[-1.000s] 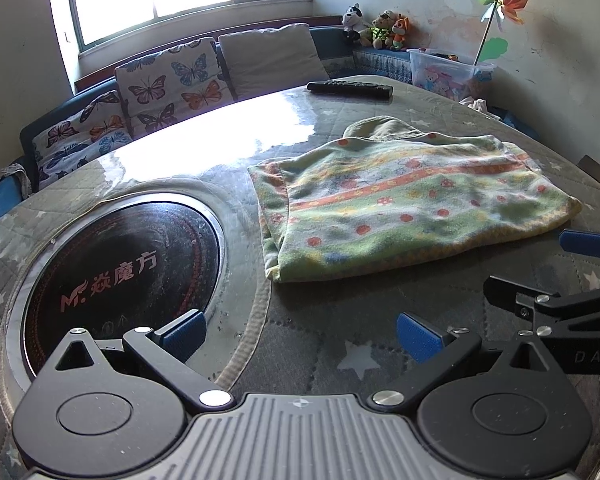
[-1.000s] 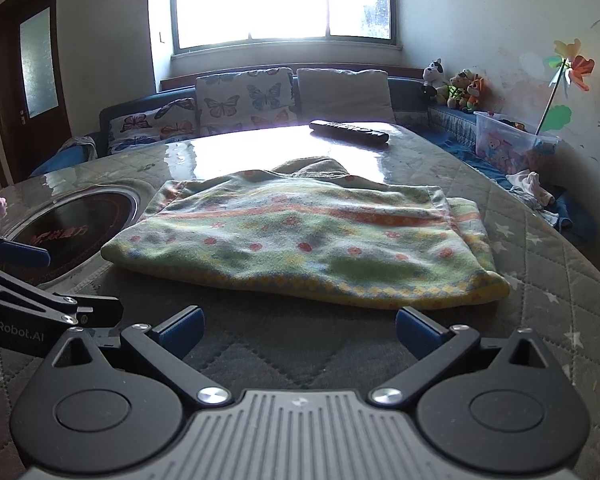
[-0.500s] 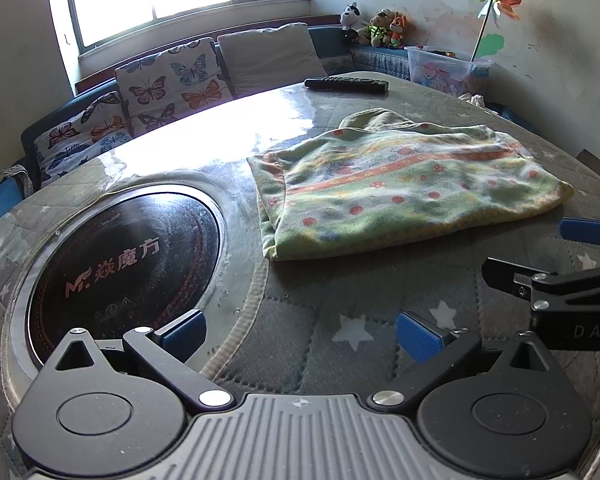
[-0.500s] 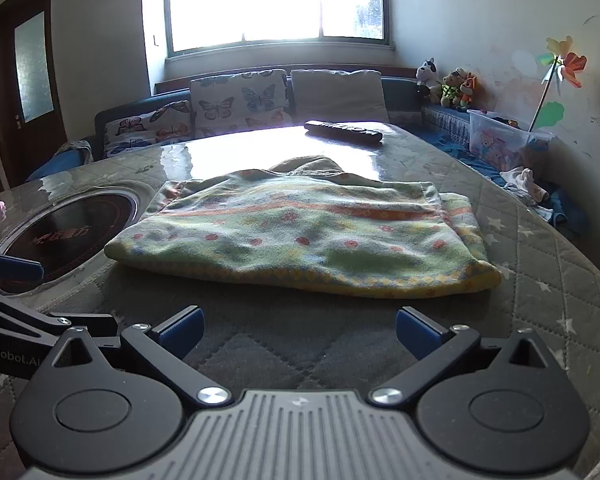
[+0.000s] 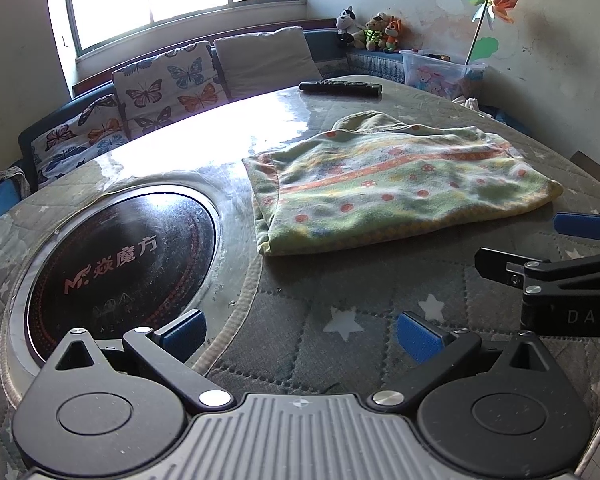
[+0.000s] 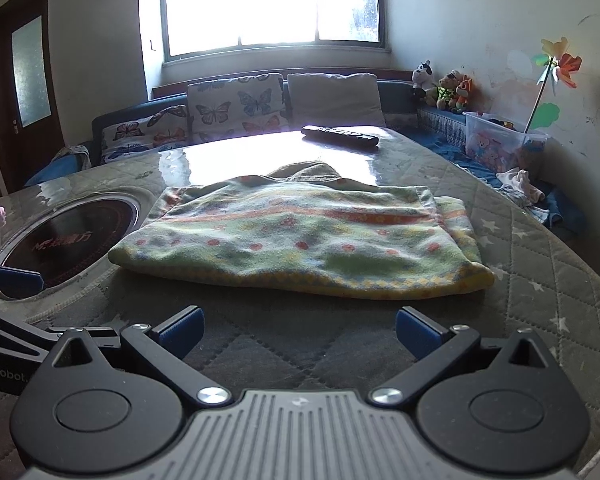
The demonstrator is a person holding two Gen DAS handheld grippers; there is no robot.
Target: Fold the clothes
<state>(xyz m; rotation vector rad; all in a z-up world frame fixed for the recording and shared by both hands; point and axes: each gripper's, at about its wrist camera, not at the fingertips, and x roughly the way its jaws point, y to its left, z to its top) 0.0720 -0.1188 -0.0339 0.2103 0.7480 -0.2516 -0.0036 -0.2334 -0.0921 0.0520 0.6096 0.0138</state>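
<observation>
A green fleece garment (image 5: 395, 188) with orange stripes and red dots lies folded flat on the quilted table; the right wrist view shows the same garment (image 6: 300, 240) straight ahead. My left gripper (image 5: 300, 336) is open over the bare quilt, short of the garment's near left corner. My right gripper (image 6: 298, 334) is open too, just short of the garment's near hem. Neither holds anything. The right gripper's blue pads (image 5: 583, 226) show at the right edge of the left wrist view.
A round black cooktop (image 5: 116, 264) is set into the table at the left. A black remote control (image 6: 339, 136) lies at the far side. Cushions (image 6: 236, 108), a sofa bench and a toy bin (image 6: 499, 140) stand beyond the table.
Both grippers have drawn back slightly from the garment and stayed open. The garment has not moved.
</observation>
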